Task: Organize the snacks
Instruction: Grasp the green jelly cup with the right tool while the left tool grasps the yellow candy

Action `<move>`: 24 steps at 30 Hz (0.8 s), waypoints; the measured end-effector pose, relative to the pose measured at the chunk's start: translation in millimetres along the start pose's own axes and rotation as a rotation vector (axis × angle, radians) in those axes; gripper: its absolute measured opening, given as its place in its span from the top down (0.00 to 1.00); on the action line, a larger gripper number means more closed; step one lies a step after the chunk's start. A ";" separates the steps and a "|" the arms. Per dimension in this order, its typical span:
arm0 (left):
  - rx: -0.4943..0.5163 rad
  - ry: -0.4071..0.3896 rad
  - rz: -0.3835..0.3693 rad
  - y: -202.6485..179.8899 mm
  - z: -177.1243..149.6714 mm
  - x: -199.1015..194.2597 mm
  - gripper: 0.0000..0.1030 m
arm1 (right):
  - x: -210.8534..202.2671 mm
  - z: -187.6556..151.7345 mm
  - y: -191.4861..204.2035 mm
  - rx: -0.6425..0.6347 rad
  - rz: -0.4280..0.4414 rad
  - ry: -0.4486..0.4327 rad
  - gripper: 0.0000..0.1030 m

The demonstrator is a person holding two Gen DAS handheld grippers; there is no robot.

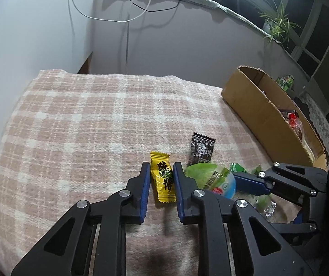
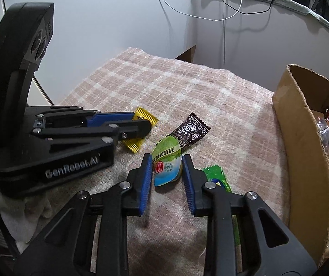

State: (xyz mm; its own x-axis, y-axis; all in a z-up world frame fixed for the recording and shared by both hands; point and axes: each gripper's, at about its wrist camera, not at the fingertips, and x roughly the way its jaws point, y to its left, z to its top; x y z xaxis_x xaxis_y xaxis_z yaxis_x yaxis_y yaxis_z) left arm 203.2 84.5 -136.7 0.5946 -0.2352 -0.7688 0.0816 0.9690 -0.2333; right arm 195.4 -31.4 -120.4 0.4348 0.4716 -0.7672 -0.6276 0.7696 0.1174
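A yellow candy packet lies on the plaid blanket, and my left gripper is shut on it, blue pads against both long sides. Right beside it, my right gripper is shut on a round green and white packet, whose edges touch both pads. A dark brown sachet lies just beyond that packet, partly under its far end. From the right wrist view, the left gripper comes in from the left, with the yellow packet sticking out past its tips.
An open cardboard box with several wrapped snacks inside stands along the right side of the blanket. A small green wrapper lies by my right gripper's right finger. White walls, hanging cables and a window ledge with a plant are behind.
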 end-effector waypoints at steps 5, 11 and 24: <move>-0.019 -0.008 0.014 8.3 -2.4 -4.5 0.83 | -4.9 0.0 -0.4 0.008 0.000 -0.016 0.74; -0.017 -0.028 0.032 8.1 -8.3 -12.5 0.83 | -20.3 0.4 -1.7 0.026 0.013 -0.050 0.74; 0.005 -0.117 0.039 -10.2 -7.0 -51.5 0.85 | -77.7 -3.5 -8.7 0.054 0.036 -0.156 0.74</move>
State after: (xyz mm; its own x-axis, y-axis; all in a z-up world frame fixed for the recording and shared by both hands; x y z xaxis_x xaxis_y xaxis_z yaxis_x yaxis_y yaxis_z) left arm 166.1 86.2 -98.9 0.6864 -0.1873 -0.7027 0.0608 0.9777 -0.2012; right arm 164.8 -76.3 -64.1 0.5102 0.5574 -0.6549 -0.6111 0.7708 0.1799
